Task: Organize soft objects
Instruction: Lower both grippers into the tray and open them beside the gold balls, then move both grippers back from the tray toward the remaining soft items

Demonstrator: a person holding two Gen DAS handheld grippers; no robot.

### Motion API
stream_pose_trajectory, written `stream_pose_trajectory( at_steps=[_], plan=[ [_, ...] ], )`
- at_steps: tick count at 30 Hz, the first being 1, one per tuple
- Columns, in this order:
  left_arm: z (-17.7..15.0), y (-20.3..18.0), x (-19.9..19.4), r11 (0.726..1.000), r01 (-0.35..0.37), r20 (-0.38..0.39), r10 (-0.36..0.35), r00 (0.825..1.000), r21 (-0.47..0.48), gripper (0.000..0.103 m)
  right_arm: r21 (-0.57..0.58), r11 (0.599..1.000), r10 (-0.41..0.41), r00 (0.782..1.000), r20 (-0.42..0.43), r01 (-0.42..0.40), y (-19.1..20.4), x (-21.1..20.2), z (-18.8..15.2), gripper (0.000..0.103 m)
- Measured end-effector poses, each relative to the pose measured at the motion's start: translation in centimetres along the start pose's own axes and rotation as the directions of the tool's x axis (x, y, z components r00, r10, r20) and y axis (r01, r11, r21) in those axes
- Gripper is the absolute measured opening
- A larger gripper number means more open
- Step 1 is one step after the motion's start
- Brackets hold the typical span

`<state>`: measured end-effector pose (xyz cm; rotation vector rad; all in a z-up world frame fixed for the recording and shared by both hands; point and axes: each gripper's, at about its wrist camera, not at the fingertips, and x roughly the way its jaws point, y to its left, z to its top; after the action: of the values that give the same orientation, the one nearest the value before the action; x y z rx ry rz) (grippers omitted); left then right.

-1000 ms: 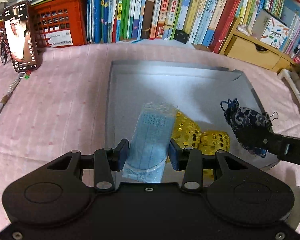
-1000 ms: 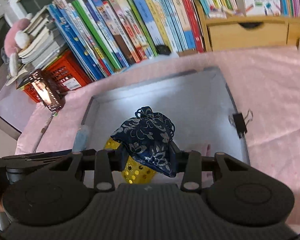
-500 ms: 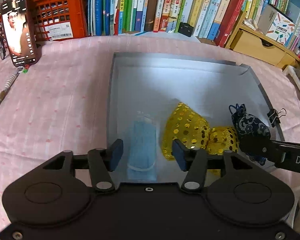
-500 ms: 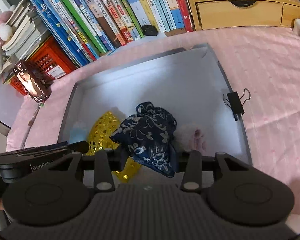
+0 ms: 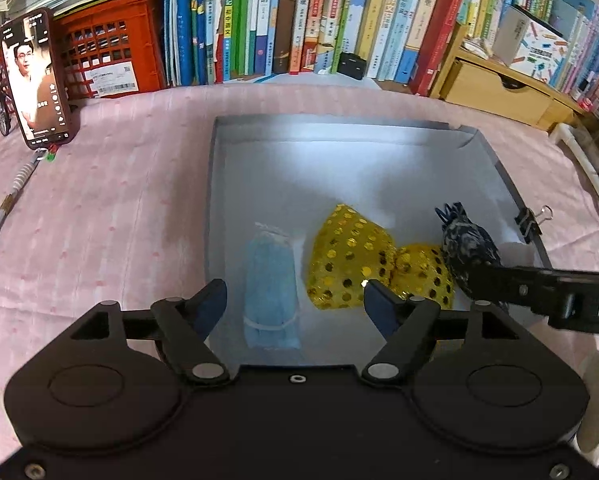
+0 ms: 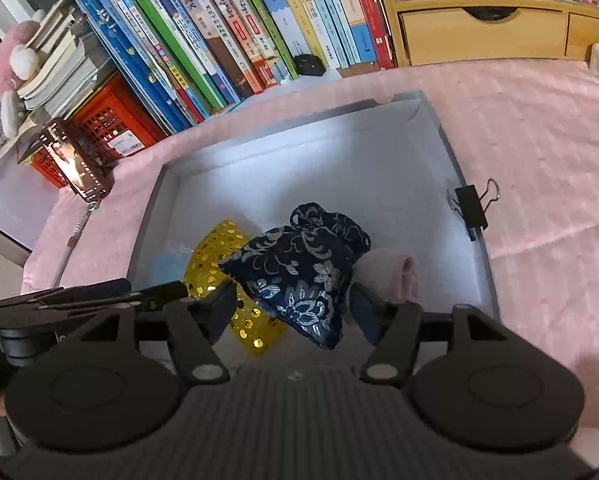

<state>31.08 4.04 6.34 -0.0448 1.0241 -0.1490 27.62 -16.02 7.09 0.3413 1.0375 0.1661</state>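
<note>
Blue mask (image 5: pixel 270 288) between open left tongs (image 5: pixel 295 300)

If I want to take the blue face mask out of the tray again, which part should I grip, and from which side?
Grip the blue face mask across its narrow middle, coming from straight above. It lies flat and lengthwise in the tray, near the left wall, so the long edges probably suit the left tongs best, whose jaws have just been opening and already straddle it.

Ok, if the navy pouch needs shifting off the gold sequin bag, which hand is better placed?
Right. The right tongs, just been opening, straddle the navy pouch atop the gold sequin bag. The left tongs, also just been opening, sit over the blue mask across the box.
</note>
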Motion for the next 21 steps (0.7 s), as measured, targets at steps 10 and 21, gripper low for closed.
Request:
stream_pose_trajectory(
  at_steps=[10,21],
  plan=[
    [-1.7,-0.4,-3.8,1.000,0.027,0.059,-0.028,0.998,0.015,0.075,-0.064,0.998,-0.016,0.997,0.077,0.021,0.7,-3.4,-0.8,0.077],
    [-5.6,-1.4,-10.2,0.995,0.038,0.190,-0.056,0.980,0.097,0.079,-0.188,0.981,0.006,0.977,0.213,0.035,2.1,-9.0,-3.9,0.083]
  ],
)
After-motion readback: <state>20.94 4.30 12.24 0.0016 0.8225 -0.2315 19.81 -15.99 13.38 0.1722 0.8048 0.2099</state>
